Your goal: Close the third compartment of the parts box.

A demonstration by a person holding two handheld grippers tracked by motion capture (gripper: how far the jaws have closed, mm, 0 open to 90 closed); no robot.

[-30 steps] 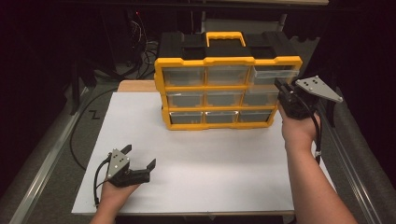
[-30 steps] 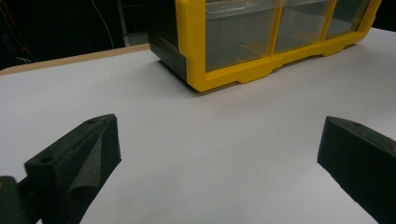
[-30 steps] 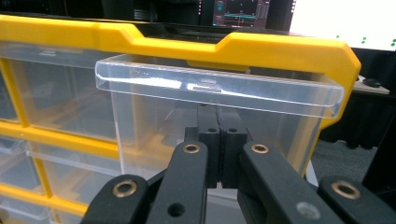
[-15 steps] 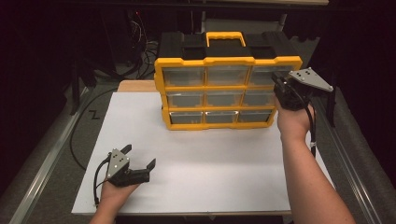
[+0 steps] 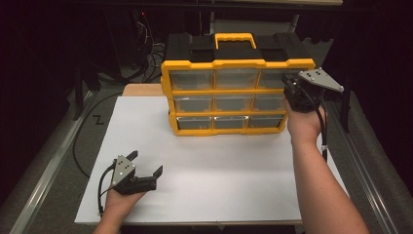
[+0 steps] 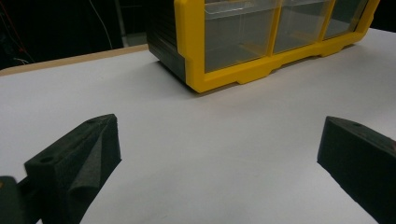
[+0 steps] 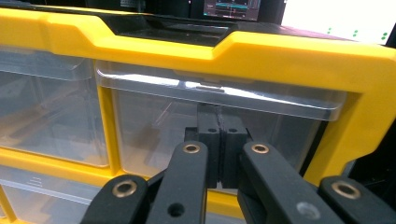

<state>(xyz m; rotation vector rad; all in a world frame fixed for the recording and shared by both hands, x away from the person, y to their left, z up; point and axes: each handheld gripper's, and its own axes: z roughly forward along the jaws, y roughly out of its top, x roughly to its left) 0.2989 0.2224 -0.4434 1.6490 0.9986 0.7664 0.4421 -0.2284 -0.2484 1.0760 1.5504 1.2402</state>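
White sheeting is covering the tabletop (image 5: 204, 185), with darkness all around it, and the yellow drawer cabinet (image 5: 234, 68) is standing upright at upper centre of the high view, its clear drawer fronts facing me. I am holding the right tool (image 7: 218, 140) up at the top right drawer (image 7: 210, 121), at the right edge of the cabinet. In the right gripper view its jaws are pressed flat together with nothing between them, their tips right at the clear front, below the drawer's lip; I cannot tell whether they are touching it. I judge I am lining up to hook or pull that drawer. I am resting the left tool (image 5: 141, 170) low on the sheet at lower left, well apart from the cabinet, jaws spread wide and empty, probably parked so it is not blocking the drawers.
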